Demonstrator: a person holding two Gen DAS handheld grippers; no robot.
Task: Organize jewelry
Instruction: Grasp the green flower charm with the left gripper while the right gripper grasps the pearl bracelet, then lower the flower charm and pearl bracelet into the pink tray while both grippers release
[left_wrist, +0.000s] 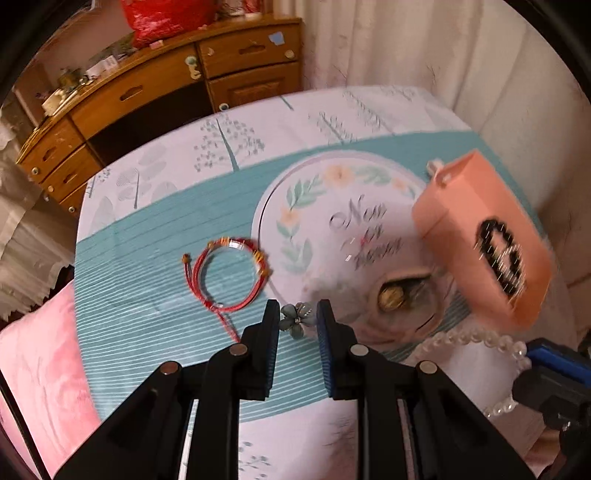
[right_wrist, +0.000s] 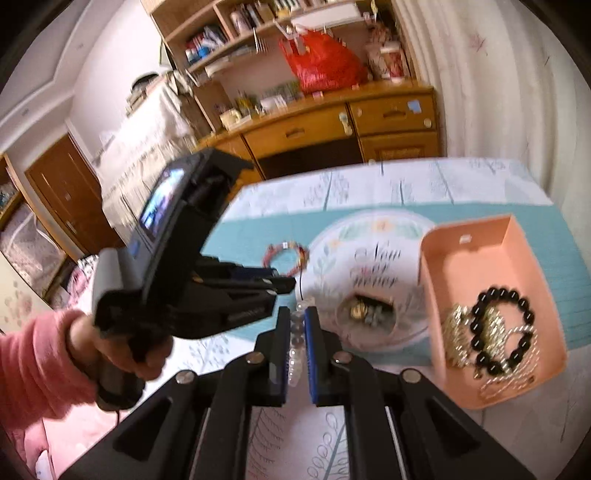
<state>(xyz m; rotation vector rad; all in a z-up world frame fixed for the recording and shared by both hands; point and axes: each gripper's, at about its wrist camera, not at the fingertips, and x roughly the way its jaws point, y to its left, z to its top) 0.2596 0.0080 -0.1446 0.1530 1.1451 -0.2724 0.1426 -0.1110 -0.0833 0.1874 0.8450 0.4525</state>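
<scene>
The patterned tablecloth (left_wrist: 155, 236) spreads under my tongs, and on it to my right stands the open pink box (right_wrist: 476, 258), already holding a black bead bracelet (right_wrist: 502, 332) and gold chains (right_wrist: 458, 339), with the red cord bracelet (left_wrist: 227, 273) lying loose on the cloth. My right gripper (right_wrist: 297, 325) is clamped on the pearl strand (right_wrist: 295, 354). My left gripper (left_wrist: 297, 317) pinches the little grey-green flower piece (left_wrist: 297, 319) between its pads.

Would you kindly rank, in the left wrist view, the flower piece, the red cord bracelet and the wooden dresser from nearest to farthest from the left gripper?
1. Flower piece: between the left gripper's fingertips.
2. Red cord bracelet: lying on the cloth, ahead and to the left.
3. Wooden dresser: beyond the table's far edge, upper left.
</scene>
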